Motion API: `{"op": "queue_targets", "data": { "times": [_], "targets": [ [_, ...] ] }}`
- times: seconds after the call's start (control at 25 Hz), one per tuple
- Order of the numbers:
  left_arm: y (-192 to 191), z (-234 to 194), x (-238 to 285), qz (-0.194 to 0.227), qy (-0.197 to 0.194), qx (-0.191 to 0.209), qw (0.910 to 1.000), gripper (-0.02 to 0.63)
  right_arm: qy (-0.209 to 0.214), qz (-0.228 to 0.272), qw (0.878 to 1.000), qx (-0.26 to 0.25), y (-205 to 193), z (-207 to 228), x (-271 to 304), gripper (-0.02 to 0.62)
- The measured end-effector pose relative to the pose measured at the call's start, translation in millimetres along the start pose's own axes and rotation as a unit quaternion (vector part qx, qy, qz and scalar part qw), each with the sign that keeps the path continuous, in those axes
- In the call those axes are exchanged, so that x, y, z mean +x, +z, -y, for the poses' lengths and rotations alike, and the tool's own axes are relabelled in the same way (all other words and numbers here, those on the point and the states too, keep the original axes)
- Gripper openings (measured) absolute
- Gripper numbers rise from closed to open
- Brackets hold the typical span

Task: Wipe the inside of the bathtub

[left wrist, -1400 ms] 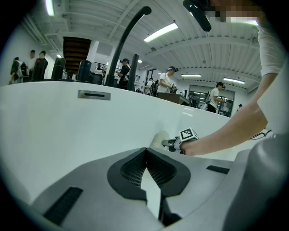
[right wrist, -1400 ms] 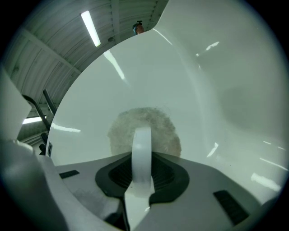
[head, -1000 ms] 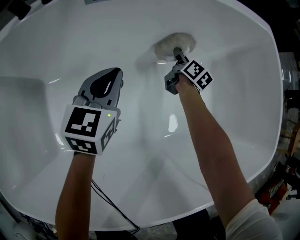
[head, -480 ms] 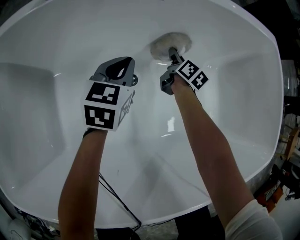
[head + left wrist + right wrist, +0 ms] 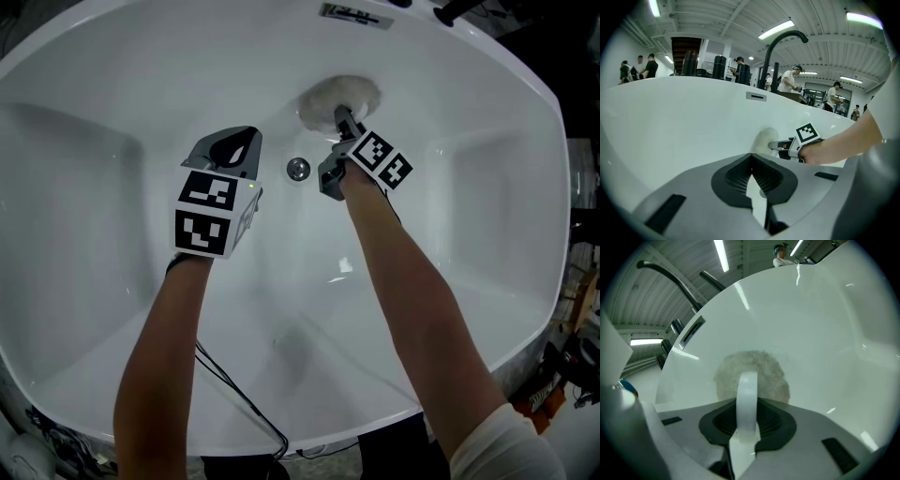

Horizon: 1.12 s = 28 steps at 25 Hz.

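Head view: the white fluffy pad [image 5: 354, 91] lies flat against the far wall of the tub [image 5: 103, 281], just below the overflow plate [image 5: 354, 13]. The right gripper [image 5: 340, 122] reaches to it from the near side. Its marker cube sits above the wrist, and its forearm runs diagonally from the near right rim.

Right gripper view: both jaws are clamped on the pad's white handle [image 5: 747, 397], which stands upright between them. The pad spreads out round behind the handle, pressed to the tub wall.

The drain [image 5: 298, 169] sits on the tub floor, just left of the right gripper and right of the left gripper [image 5: 233, 143]. The left gripper hangs over the floor, well apart from the pad and pointing toward the far wall.

Left gripper view: its jaw tips meet with nothing between them. Only a thin sliver of white tub shows lower down between the pads.

A black faucet [image 5: 780, 49] arches above the far rim. Several people [image 5: 790, 80] stand beyond the rim, in the background. A dark cable [image 5: 234, 405] trails from the left wrist over the near rim.
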<state>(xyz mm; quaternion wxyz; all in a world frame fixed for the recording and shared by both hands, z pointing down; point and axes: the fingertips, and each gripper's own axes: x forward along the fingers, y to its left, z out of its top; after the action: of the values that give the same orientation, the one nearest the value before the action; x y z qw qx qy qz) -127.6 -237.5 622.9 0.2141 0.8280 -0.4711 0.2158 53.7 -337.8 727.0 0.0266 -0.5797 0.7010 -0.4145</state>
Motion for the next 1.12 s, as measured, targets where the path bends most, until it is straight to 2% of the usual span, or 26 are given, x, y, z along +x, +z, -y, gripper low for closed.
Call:
{"op": "queue_targets", "data": {
  "times": [0.28,0.52,0.8,1.0,1.12],
  "targets": [
    [-26.8,-48.7,-48.7,-0.005,0.014,0.001,0.9999,0.009,0.017,-0.011,1.0,-0.018,-51.2,-69.6,11.9,0.087],
    [-47.6,-114.3,-101.2,-0.004,0.043,-0.016,0.999,0.009,0.033,-0.019,0.999,-0.03,-88.0,-130.9,25.3,0.087],
    [-71.3,-163.1,-124.5,-0.008,0.055,-0.017,0.9983,0.009,0.049,-0.026,0.998,-0.005,-136.4,-186.2,60.2,0.087],
    [-89.9,-202.9,-163.5,-0.008,0.071,-0.026,0.9971,0.009,0.065,-0.036,0.997,-0.002,-182.3,-245.6,76.2,0.087],
    [-103.1,-227.9,-182.9,-0.01,0.083,-0.034,0.9959,0.009,0.059,-0.034,0.998,0.003,-203.4,-269.3,89.8,0.087]
  ]
}}
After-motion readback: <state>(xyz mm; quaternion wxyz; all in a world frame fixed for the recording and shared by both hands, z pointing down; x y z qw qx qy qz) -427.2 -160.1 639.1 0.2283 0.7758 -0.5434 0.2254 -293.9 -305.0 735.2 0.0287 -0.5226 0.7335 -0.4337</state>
